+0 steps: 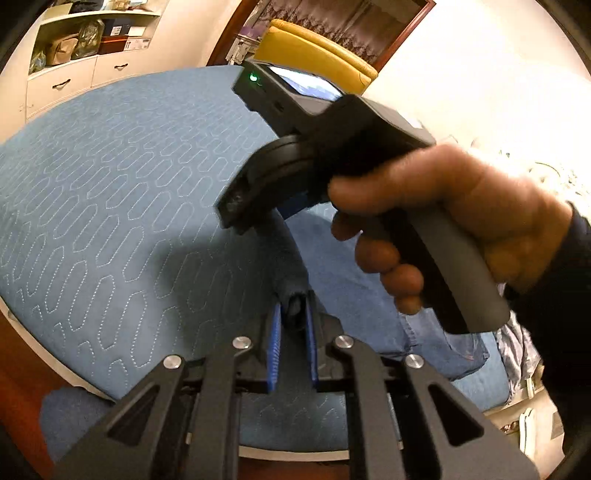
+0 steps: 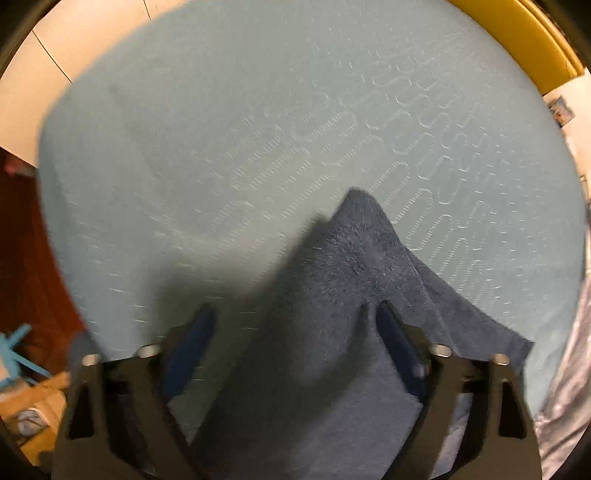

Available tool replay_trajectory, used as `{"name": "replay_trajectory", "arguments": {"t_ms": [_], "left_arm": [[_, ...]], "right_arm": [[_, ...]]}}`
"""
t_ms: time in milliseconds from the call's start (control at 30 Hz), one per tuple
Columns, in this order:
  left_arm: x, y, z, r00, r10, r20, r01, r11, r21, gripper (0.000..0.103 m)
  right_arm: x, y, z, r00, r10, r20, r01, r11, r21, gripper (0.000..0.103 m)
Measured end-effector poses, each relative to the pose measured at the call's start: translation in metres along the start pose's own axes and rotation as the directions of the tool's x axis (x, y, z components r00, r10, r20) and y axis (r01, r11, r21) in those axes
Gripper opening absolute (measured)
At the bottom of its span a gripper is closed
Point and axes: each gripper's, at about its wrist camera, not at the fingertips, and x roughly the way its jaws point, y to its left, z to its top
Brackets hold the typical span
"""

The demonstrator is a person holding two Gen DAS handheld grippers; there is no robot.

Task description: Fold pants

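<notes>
Pinching a bunched edge of the pants [image 1: 291,266], the left tool [image 1: 293,332] is clenched over the quilted bed [image 1: 110,192]. The right tool [image 2: 295,332] gapes, cloth loose between its fingers; lifting now could let that side sag unevenly.

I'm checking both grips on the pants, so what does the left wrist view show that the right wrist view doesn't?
Only the left wrist view: the left gripper shut on the pants, the hand holding the other gripper, the shelves. Only the right wrist view: the right gripper open, fabric between its jaws. Both: pants, blue quilted cover, yellow chair.
</notes>
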Motion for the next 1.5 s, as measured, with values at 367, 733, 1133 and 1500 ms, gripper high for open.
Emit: {"name": "replay_trajectory", "arguments": {"t_ms": [367, 733, 1133, 1500], "left_arm": [[0.03, -0.037, -0.041, 0.99, 0.107, 0.096, -0.104, 0.994, -0.04, 0.071], [0.038, -0.228, -0.06, 0.918, 0.175, 0.355, -0.317, 0.863, 0.395, 0.011], [0.191, -0.434, -0.26, 0.975, 0.039, 0.218, -0.211, 0.464, 0.86, 0.016], [0.217, -0.448, -0.33, 0.929, 0.004, 0.37, -0.365, 0.181, 0.913, 0.028]], "right_arm": [[-0.02, -0.034, -0.014, 0.995, 0.077, 0.059, -0.084, 0.99, 0.113, 0.017], [-0.114, -0.153, -0.111, 0.914, 0.291, 0.281, -0.365, 0.893, 0.262, 0.011], [-0.054, -0.403, -0.4, 0.828, 0.25, 0.501, -0.522, 0.669, 0.529, 0.011], [0.059, -0.448, -0.459, 0.799, 0.311, 0.515, -0.583, 0.609, 0.538, 0.026]]}}
